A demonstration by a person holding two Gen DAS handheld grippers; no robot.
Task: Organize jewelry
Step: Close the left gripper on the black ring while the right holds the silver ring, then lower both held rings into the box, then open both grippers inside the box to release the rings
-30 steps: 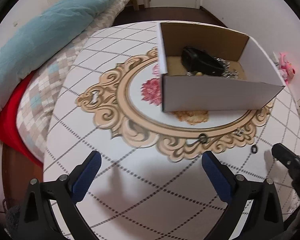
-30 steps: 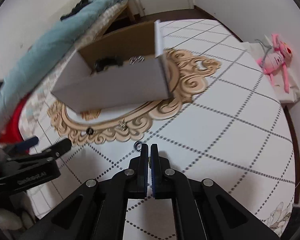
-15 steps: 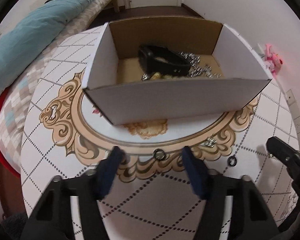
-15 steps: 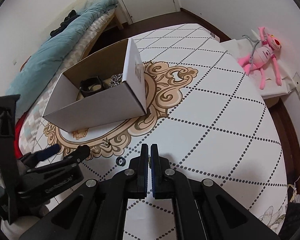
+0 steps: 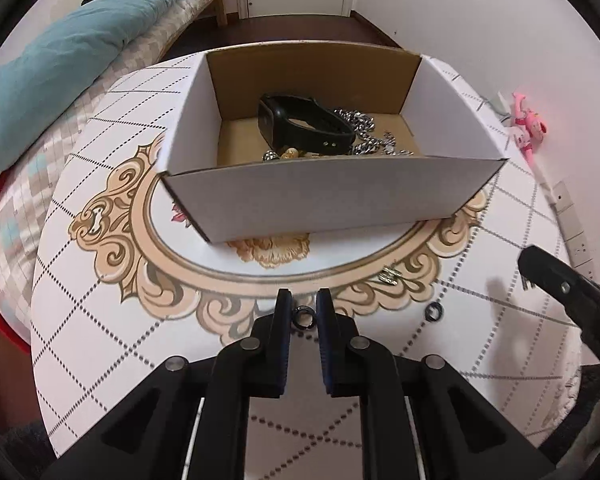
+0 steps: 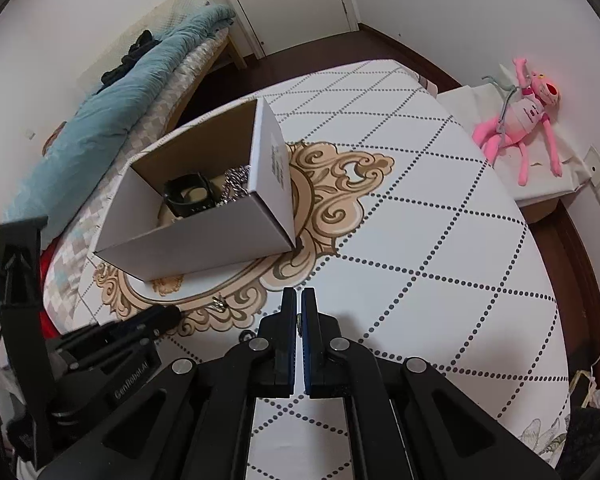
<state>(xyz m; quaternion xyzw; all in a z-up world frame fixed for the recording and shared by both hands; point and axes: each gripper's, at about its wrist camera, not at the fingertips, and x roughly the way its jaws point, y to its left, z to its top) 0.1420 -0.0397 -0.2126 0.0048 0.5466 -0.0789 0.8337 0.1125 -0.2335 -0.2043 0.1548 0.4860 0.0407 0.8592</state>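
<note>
A white cardboard box (image 5: 332, 196) stands on the patterned table, also in the right wrist view (image 6: 204, 236). It holds a black wristband (image 5: 300, 126) and silver chains (image 5: 364, 136). My left gripper (image 5: 303, 316) has its jaws nearly closed around a small black ring (image 5: 303, 317) lying on the table. A second black ring (image 5: 434, 312) and a small silver piece (image 5: 389, 276) lie to the right. My right gripper (image 6: 298, 308) is shut, with a tiny metallic piece (image 6: 299, 320) between its pads; what it is cannot be told.
A bed with a teal duvet (image 5: 52, 64) runs along the table's left side. A pink plush toy (image 6: 520, 116) lies on a low stand at the right. The table edge (image 6: 540, 240) curves off to the right.
My left gripper has moved forward and right to the black ring and narrowed from wide open to nearly closed around it. My right gripper has drawn back and risen, staying shut.
</note>
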